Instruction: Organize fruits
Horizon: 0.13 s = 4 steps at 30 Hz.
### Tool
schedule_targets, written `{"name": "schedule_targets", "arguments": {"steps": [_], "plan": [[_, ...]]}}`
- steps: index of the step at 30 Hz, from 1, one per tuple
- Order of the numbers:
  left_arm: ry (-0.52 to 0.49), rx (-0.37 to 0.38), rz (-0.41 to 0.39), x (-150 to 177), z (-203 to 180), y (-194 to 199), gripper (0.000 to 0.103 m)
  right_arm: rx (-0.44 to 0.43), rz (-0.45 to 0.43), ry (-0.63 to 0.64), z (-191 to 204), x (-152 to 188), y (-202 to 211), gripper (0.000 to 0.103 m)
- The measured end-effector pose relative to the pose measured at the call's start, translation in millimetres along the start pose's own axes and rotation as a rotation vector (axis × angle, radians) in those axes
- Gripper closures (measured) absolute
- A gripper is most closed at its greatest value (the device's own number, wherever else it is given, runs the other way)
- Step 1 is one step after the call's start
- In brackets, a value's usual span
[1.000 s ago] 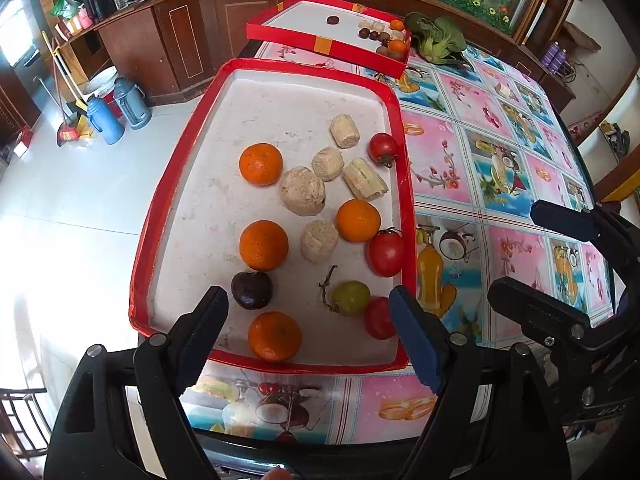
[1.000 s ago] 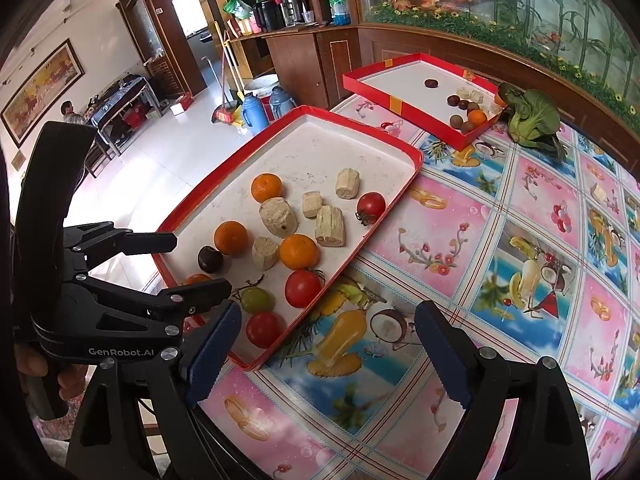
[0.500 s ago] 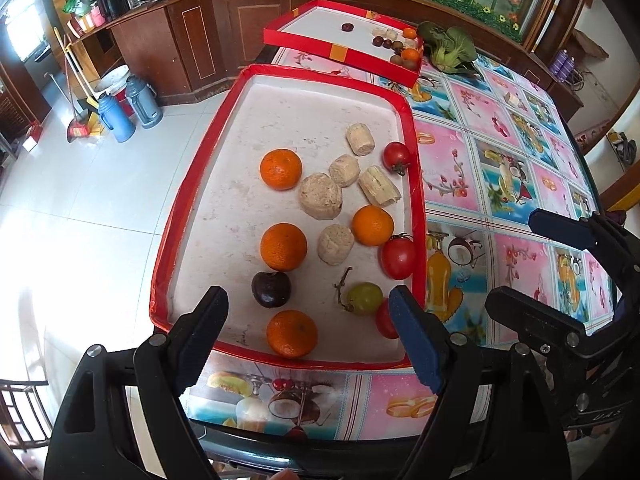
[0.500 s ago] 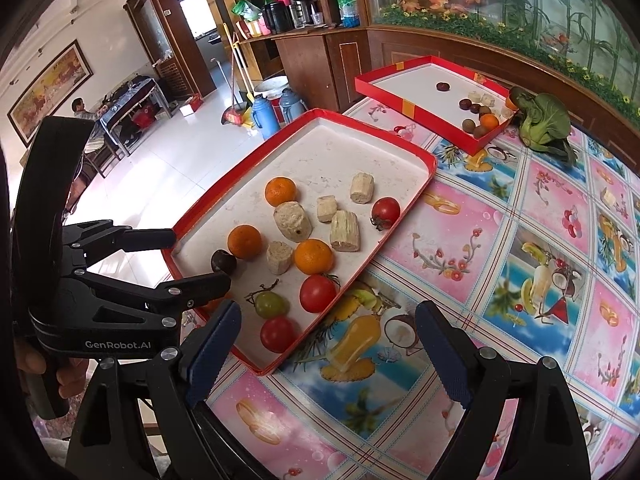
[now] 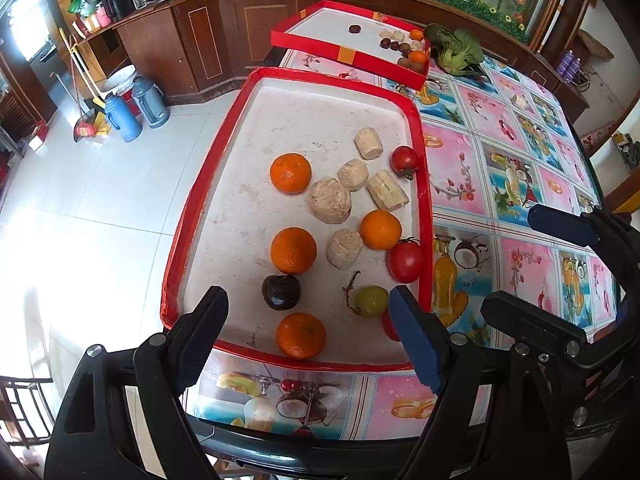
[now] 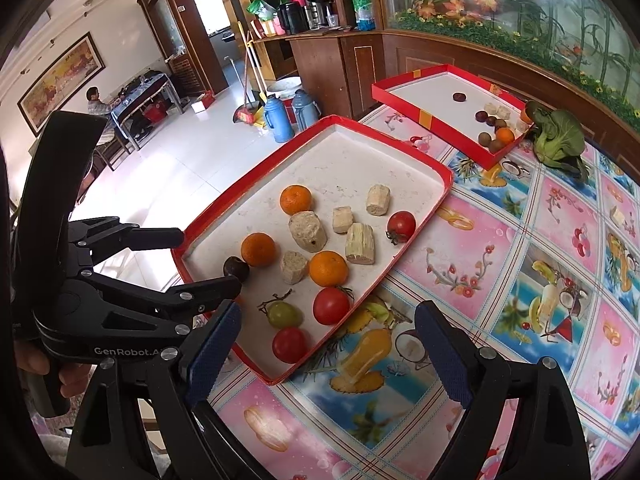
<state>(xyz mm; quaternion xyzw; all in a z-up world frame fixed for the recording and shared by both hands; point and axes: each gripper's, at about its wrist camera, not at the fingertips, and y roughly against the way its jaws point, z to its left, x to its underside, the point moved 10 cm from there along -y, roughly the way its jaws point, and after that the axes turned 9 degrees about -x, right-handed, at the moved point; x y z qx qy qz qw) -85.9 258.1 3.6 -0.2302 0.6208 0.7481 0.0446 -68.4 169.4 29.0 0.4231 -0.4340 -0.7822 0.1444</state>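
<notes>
The near red-rimmed white tray [image 5: 208, 184] fills the centre of the left wrist view, holding round orange tangerines [image 5: 291, 173], red tomatoes [image 5: 405, 260], a green grape [image 5: 371, 301], a dark plum [image 5: 281, 291] and pale cut chunks [image 5: 329, 200] — its upper half bare. Its left rim overhangs the table edge. Left gripper [image 5: 308, 334] and right gripper [image 6: 328, 344] both gape wide, empty, above the floral tablecloth [image 6: 520, 248].
</notes>
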Motion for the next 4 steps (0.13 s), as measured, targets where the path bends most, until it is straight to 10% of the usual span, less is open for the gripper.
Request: {"name": "schedule_targets", "arguments": {"steps": [4], "plan": [[-0.006,-0.013,0.006,0.9,-2.0,-4.2,0.02,-0.005,0.006,-0.01,-1.2,3.4,-1.1,0.013]]}}
